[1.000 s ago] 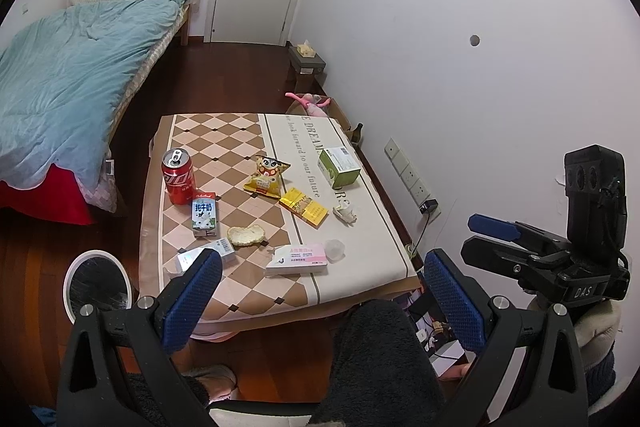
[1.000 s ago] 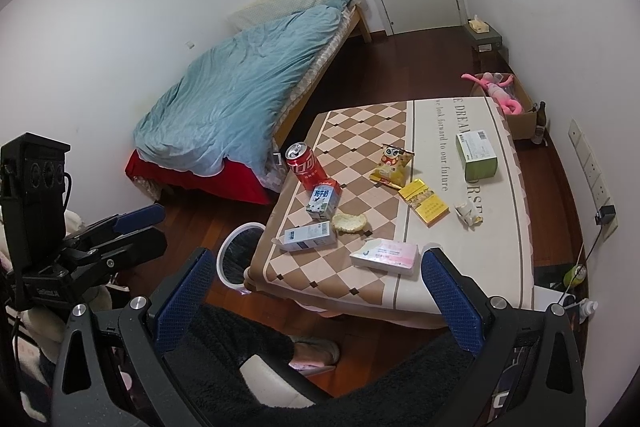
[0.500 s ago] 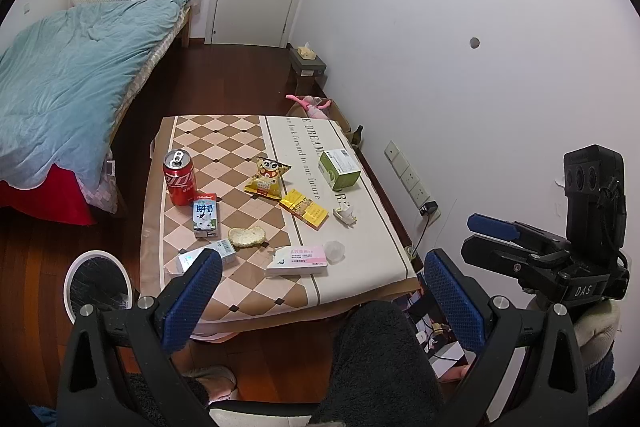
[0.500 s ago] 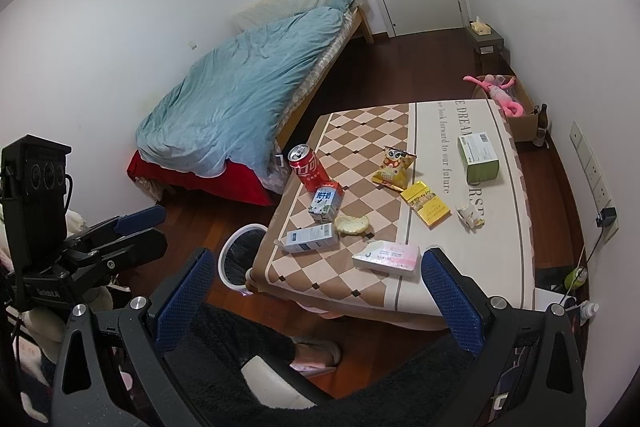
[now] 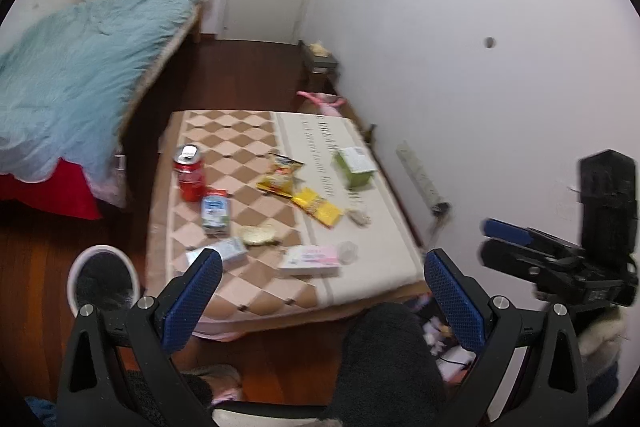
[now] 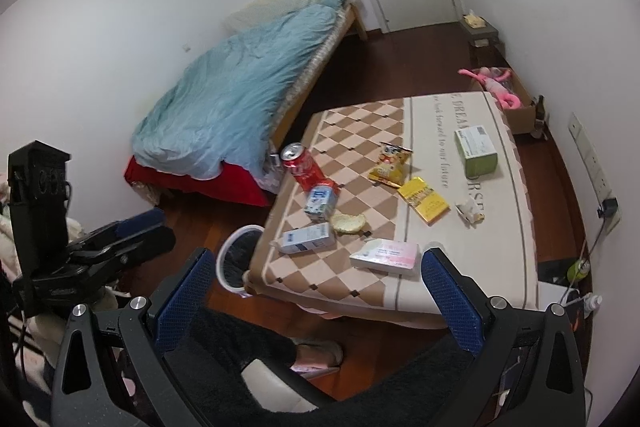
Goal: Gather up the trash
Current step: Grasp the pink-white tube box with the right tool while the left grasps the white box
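Trash lies on a low table with a checked cloth [image 5: 248, 291] [image 6: 516, 227]: a red can [image 5: 189, 173] [image 6: 301, 165], two milk cartons [image 5: 216, 214] [image 6: 307, 237], a yellow snack bag [image 5: 280, 174] [image 6: 390, 163], a yellow wrapper [image 5: 318, 207] [image 6: 426, 200], a pink tissue pack [image 5: 310, 259] [image 6: 386, 255], a green box [image 5: 354, 167] [image 6: 478, 151] and crumpled paper [image 5: 359, 216] [image 6: 469, 211]. A white bin with a black liner [image 5: 103, 281] [image 6: 240, 259] stands on the floor at the table's left corner. My left gripper [image 5: 320, 301] and right gripper [image 6: 316, 301] both hang open, short of the table, holding nothing.
A bed with a blue quilt [image 5: 76, 75] [image 6: 240, 91] lies left of the table. The white wall [image 5: 460, 67] runs close along the right, with a power strip [image 5: 420, 173]. A cardboard box with a pink toy [image 6: 506, 91] sits beyond. A person's dark-trousered legs [image 5: 392, 359] are below me.
Both views have shifted slightly, the table now sitting a bit lower and closer in frame. The left view is blurred by motion. Nothing on the table has moved.
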`<state>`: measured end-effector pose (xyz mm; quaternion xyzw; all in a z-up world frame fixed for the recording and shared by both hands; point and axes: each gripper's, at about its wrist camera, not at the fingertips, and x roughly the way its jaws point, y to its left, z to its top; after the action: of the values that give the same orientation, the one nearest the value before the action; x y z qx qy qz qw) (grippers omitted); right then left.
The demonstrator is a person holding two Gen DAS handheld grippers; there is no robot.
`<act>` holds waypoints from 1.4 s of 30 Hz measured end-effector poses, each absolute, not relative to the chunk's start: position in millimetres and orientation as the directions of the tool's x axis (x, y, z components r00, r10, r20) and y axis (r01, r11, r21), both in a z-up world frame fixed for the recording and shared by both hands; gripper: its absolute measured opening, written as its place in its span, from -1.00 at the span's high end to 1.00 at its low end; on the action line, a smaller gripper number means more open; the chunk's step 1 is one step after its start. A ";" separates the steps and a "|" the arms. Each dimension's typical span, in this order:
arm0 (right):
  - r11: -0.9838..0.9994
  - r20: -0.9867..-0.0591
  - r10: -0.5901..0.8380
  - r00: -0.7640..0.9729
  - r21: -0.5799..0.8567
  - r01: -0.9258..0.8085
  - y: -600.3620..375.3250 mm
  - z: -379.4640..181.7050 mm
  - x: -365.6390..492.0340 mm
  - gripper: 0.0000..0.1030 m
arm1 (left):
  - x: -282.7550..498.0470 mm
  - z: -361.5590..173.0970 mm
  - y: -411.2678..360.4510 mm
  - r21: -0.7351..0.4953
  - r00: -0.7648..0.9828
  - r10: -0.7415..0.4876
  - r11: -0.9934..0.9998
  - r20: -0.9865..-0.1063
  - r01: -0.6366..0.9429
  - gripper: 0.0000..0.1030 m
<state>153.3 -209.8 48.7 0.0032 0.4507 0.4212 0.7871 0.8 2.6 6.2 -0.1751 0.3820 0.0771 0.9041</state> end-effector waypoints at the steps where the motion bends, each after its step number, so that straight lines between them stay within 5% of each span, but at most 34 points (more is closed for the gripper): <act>1: 0.662 -0.721 0.646 0.251 0.365 -0.655 -207.2 43.6 156.5 -1.00 | 3.3 2.5 4.5 -0.222 0.687 0.052 0.926 -0.725 -0.305 -1.00; 6: 0.716 -0.808 0.529 0.260 0.261 -0.647 -182.9 -9.5 183.2 -1.00 | 31.4 -49.7 20.9 0.023 0.550 0.326 0.874 -0.769 -0.485 -1.00; 20: 0.442 -0.996 0.044 0.082 -0.054 -0.895 -33.1 -218.8 245.4 -0.99 | 63.6 -243.2 81.2 0.198 0.167 0.342 0.806 -0.925 -0.558 -1.00; 26: 0.320 -0.997 -0.056 0.048 -0.063 -0.945 -13.5 -255.2 249.6 -0.93 | 74.0 -251.2 88.1 0.247 0.162 0.357 0.849 -0.920 -0.467 -1.00; 36: 0.273 -0.996 -0.091 -0.020 -0.005 -0.962 -3.7 -289.6 245.5 -0.29 | 116.0 -257.2 92.7 0.291 0.187 0.312 0.947 -0.931 -0.134 -0.96; 42: 0.335 -0.996 -0.090 -0.016 -0.015 -0.942 -5.9 -279.0 268.6 -0.25 | 141.8 -271.8 92.9 0.312 0.140 0.297 0.945 -0.944 0.097 -0.60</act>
<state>268.6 -5.9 -279.0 -0.4299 0.6004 0.3841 0.5543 141.8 92.9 -271.8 0.1512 0.6521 0.0677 0.7398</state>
